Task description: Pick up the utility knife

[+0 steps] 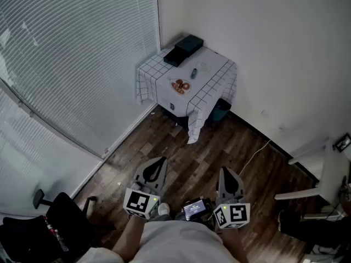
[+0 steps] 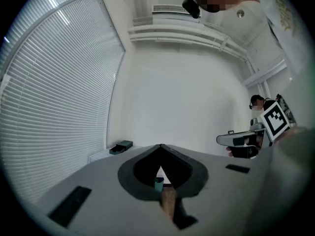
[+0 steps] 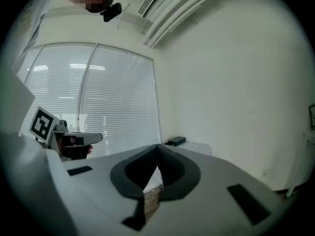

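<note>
Two hand-held grippers sit low in the head view, both pointing level over the wooden floor [image 1: 219,147] and well apart from the desk. At far left, window blinds [image 1: 66,53] fill the wall. The left hand-held gripper [image 1: 155,169] is clenched, its jaws meeting at the tips with nothing between them. Further right, in the corner, stands the desk [image 1: 159,75] under a checked cloth. The utility knife [image 1: 193,73] lies near its middle, between two stacked dark boxes [image 1: 184,49] at the back and an orange-brown item [image 1: 180,85] toward the front. A teal bin [image 1: 222,111] shows under the desk's right side. The right hand-held gripper [image 1: 229,177] is likewise clenched and empty.
</note>
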